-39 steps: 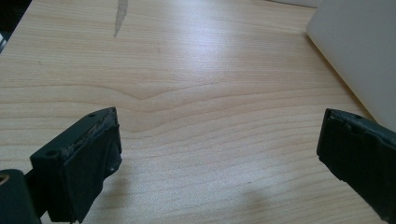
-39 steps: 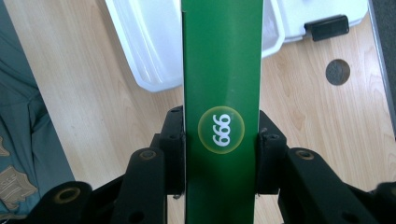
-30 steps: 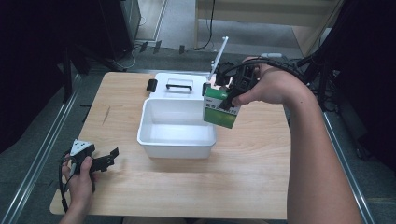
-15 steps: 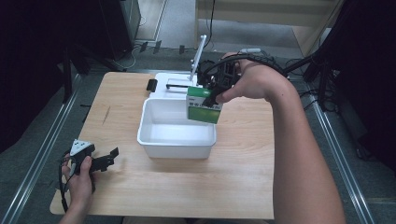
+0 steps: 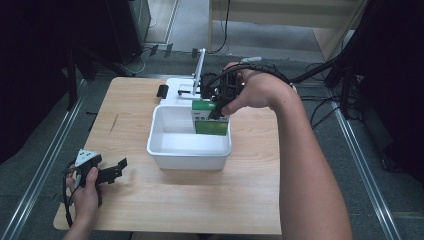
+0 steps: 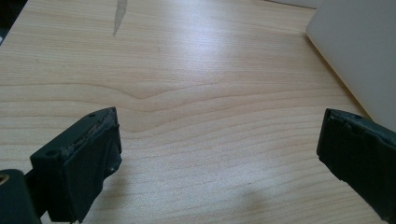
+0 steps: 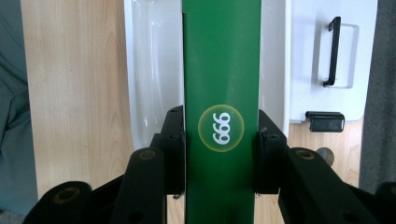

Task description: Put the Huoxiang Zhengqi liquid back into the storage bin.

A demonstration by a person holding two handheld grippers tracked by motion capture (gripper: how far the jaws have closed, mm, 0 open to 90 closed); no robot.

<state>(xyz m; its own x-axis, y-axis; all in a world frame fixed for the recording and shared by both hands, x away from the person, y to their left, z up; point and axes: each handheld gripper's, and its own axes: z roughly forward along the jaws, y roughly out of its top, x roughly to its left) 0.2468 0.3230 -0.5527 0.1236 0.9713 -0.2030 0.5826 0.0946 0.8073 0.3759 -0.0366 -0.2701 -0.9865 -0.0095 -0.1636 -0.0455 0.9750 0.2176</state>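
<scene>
My right gripper (image 5: 218,102) is clamped on the green box (image 5: 210,118), and I'm holding it over the right side of the white tub (image 5: 165,150), its lower part inside the rim. Looking along my right gripper (image 7: 220,149), both black jaws press flat on the two sides of the green box (image 7: 222,60), just beside the round "999" mark on its face. Under it runs the white tub (image 7: 152,70), long and narrow from here. To the right lies the white lid (image 7: 308,56) with its black handle (image 7: 332,51) and a black latch (image 7: 325,121).

In the high view, the lid (image 5: 175,90) lies flat on the wooden table (image 5: 200,200), touching the tub's far side.

My left gripper (image 5: 115,170) rests low at the near left corner of the table, well apart from the tub. Its jaws stand wide apart with nothing between them, bare wood grain under my left gripper (image 6: 219,140). A slice of the tub's white wall (image 6: 364,51) shows at the far right.
</scene>
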